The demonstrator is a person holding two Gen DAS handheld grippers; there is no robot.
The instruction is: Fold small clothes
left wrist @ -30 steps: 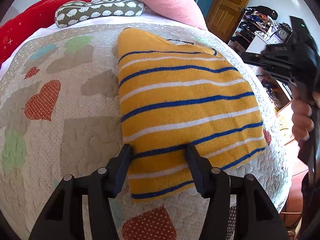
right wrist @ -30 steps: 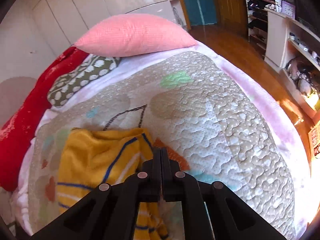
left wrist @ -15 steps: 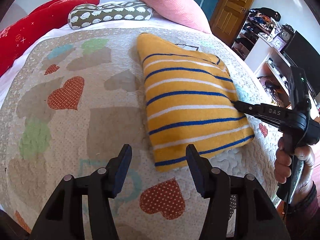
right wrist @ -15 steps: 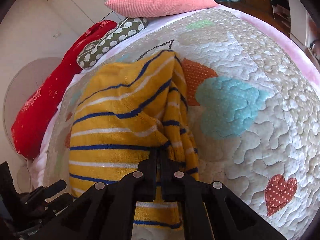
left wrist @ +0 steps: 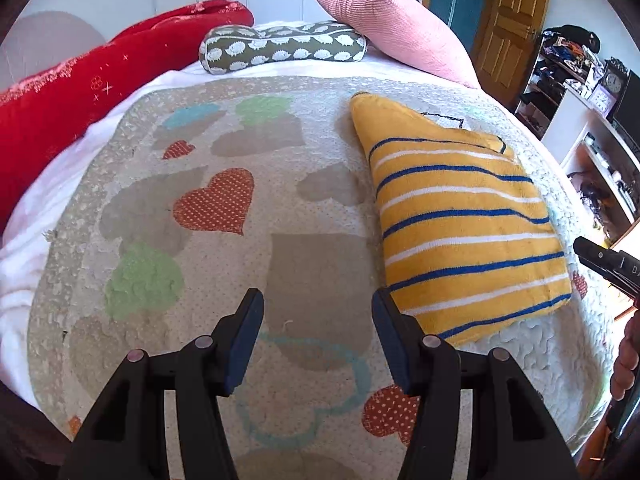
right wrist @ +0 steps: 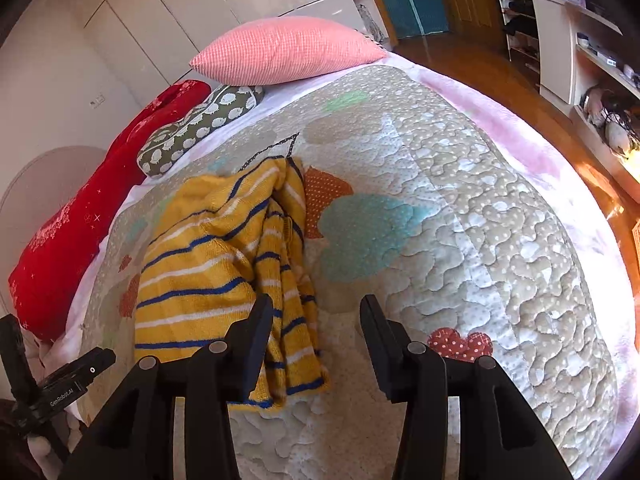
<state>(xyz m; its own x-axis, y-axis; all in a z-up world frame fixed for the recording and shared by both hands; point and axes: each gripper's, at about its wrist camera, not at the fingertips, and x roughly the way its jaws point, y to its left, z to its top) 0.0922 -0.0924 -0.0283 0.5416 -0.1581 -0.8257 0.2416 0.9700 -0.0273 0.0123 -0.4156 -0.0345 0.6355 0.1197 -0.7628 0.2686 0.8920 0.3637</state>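
A yellow garment with blue and white stripes lies folded on the quilted bed cover. It also shows in the right wrist view, with looser folds along its right edge. My left gripper is open and empty, over the quilt just left of the garment's near corner. My right gripper is open and empty, at the garment's near right edge, its left finger over the cloth. The right gripper's tip shows at the far right of the left wrist view.
A red bolster, a patterned green cushion and a pink pillow lie at the head of the bed. Shelves and a wooden door stand to the right. The bed's edge runs along the right.
My right gripper was shut on the garment's edge and has opened and let it go. My left gripper has drawn back and left, off the garment. The garment now lies free on the quilt.
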